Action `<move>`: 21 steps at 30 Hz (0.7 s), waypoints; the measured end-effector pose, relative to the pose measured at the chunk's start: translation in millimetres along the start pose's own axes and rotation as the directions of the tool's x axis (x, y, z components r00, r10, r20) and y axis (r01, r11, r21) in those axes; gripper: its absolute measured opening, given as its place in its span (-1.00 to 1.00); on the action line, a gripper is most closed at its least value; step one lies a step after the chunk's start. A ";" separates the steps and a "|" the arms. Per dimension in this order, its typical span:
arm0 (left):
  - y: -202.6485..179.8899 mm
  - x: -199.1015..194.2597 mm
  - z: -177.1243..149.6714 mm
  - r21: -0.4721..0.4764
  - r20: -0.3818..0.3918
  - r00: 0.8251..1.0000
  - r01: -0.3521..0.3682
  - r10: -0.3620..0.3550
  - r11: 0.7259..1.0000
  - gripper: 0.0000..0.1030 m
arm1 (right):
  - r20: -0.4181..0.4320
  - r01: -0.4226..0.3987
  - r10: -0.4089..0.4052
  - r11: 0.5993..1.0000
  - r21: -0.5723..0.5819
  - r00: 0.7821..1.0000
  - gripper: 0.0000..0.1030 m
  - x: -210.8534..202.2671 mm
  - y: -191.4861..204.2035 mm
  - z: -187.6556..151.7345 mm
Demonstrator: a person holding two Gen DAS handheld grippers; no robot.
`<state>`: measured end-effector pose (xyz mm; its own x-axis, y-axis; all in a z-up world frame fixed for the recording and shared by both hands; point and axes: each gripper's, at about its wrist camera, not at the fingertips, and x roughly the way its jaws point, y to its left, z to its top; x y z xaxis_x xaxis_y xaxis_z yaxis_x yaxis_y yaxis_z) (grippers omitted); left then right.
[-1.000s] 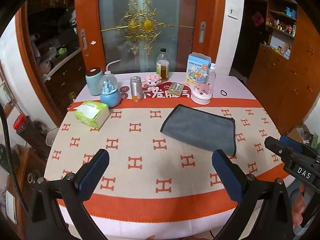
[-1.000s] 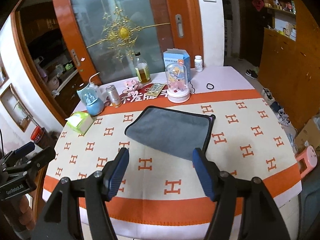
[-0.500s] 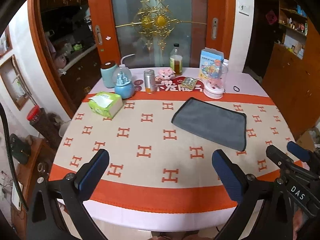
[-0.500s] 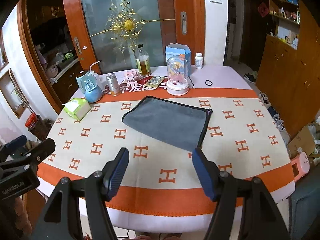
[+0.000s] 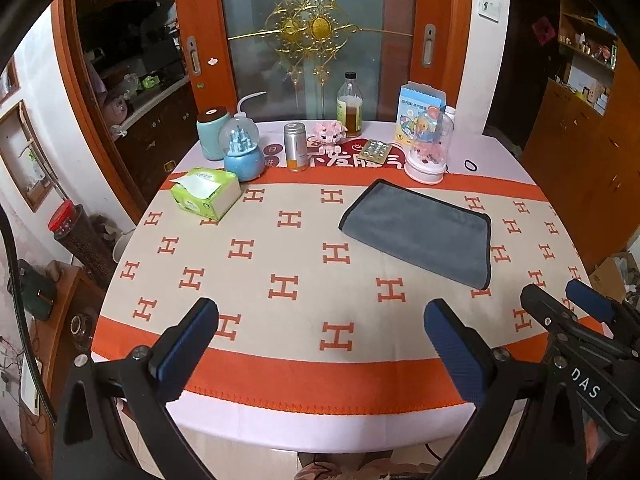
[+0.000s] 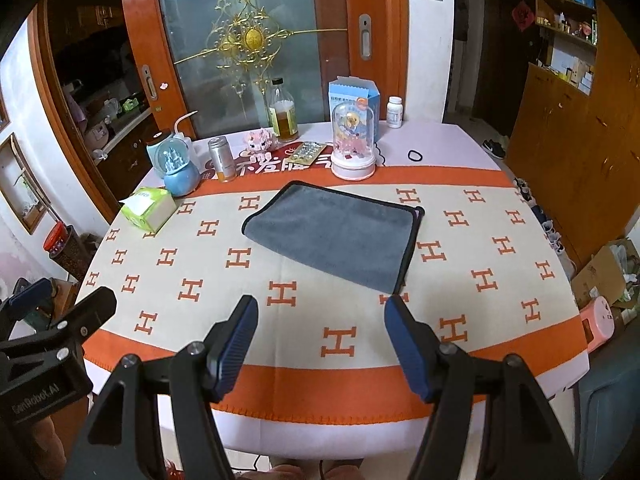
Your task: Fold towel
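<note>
1. We hold the left gripper (image 5: 320,344) and the right gripper (image 6: 318,340) above the near edge of the table (image 6: 520,364), both spread wide with nothing between their blue pads.
2. The towel (image 6: 332,232) lies flat right of centre, well beyond both grippers, its far edge close to the pink-based glass dome (image 6: 354,140).
3. We judge it soft, light and limp, likely to sag and drag on the patterned cloth.
4. It looks doubled already, with a rounded fold on the left.
5. We would pinch the black-trimmed right corners (image 6: 414,214), one per gripper, and carry them across to the left.
</note>
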<state>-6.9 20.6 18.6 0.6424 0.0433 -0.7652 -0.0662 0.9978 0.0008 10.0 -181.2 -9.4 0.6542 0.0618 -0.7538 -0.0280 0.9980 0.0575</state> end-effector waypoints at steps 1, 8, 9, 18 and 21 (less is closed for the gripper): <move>0.1 0.7 -0.1 0.001 -0.003 1.000 0.000 0.000 1.000 0.98 | -0.002 0.003 -0.003 1.000 -0.001 1.000 0.28 0.4 0.9 -0.4; 2.7 5.8 -1.1 -0.009 -0.020 1.000 0.004 -0.004 1.000 0.98 | -0.003 0.007 -0.007 1.000 -0.007 1.000 0.28 1.2 4.2 -0.9; 2.6 6.3 -1.2 -0.008 -0.022 1.000 0.004 -0.004 1.000 0.98 | -0.004 0.008 -0.008 1.000 -0.007 1.000 0.28 1.4 4.4 -1.0; 2.6 10.7 -0.8 0.000 -0.035 0.999 0.007 -0.007 1.000 0.98 | -0.008 0.016 -0.016 1.000 -0.007 1.000 0.28 2.3 3.8 0.7; 2.7 11.4 -0.7 0.000 -0.034 0.999 0.007 -0.007 1.000 0.98 | -0.008 0.019 -0.019 1.000 -0.006 1.000 0.28 2.3 3.7 0.9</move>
<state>-0.2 23.7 9.5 0.6162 0.0342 -0.7869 -0.0618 0.9981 -0.0049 12.1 -177.3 -10.4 0.6488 0.0433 -0.7597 -0.0207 0.9990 0.0393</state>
